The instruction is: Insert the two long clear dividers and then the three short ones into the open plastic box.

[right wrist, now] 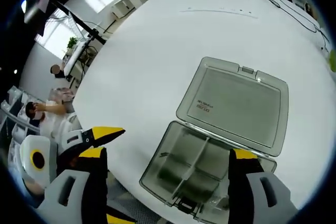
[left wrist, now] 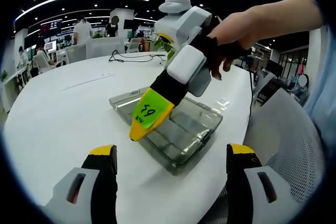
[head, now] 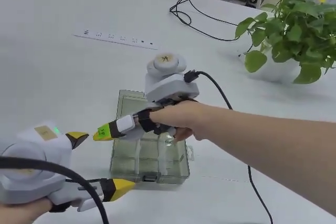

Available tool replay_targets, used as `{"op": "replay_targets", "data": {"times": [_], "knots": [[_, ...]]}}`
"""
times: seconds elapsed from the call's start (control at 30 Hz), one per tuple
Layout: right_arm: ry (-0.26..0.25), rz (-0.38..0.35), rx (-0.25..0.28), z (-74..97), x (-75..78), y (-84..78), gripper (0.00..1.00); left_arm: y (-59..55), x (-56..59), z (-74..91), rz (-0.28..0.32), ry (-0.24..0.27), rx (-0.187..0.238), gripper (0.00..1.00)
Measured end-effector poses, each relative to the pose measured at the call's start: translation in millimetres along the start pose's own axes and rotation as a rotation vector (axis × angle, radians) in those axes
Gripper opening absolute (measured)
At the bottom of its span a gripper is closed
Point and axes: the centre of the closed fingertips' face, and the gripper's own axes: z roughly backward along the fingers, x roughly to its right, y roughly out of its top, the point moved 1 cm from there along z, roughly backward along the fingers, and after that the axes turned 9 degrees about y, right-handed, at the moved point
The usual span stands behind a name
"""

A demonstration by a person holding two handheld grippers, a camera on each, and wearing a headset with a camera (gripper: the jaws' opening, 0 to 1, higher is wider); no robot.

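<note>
My right tool [right wrist: 168, 156], jaws apart and empty, hovers directly above the smoke-tinted clear plastic box [head: 119, 161], lid open, on the white tabletop [head: 52, 77]. My left tool [left wrist: 171, 150], apart and empty, sits just short of it. Inside stand clear dividers [right wrist: 185, 178]; count uncertain. Judged late-stage: next, press each home.

White table [head: 47, 72] carries 1 white power strip [head: 115, 39], lying well beyond the right gripper [head: 110, 131]. 1 looped black cable [head: 184, 11] lies farther back still. 1 leafy potted plant [head: 294, 30] stands well off to that gripper's right.
</note>
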Motion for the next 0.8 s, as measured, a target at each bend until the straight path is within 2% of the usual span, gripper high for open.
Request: {"op": "replay_targets", "data": {"times": [0.07,0.17,0.3,0.43,0.57,0.6,0.73,0.77,0.8], "knots": [[0.007,-0.006,-0.001,2.6,-1.8,-1.4,0.97,-0.4,0.4,-0.3,-0.002,0.000,-0.003,0.87],[0.026,0.005,0.036,7.1,-5.1,2.2,0.99,0.2,0.9,-0.1,-0.006,0.001,-0.005,0.87],[0.050,0.027,0.055,10.6,-10.3,6.0,0.99,0.9,2.1,-0.2,-0.008,0.003,-0.008,0.87],[0.087,0.052,0.120,15.9,-18.1,14.9,1.00,1.7,4.1,-0.9,-0.012,0.004,-0.011,0.87],[0.095,0.060,0.144,21.2,-15.0,16.5,1.00,2.5,3.2,-0.8,-0.013,0.011,-0.011,0.87],[0.112,0.075,0.166,22.2,-16.5,19.0,1.00,2.8,3.1,-0.7,-0.015,0.013,-0.011,0.87],[0.101,0.080,0.191,29.2,-7.8,18.5,1.00,3.5,3.5,-0.5,-0.018,0.017,-0.016,0.87],[0.112,0.113,0.226,30.4,-8.3,23.0,1.00,3.7,3.7,-0.4,-0.019,0.020,-0.017,0.87],[0.100,0.106,0.206,31.8,-6.0,18.8,1.00,3.9,4.0,-0.4,-0.019,0.021,-0.017,0.87]]}}
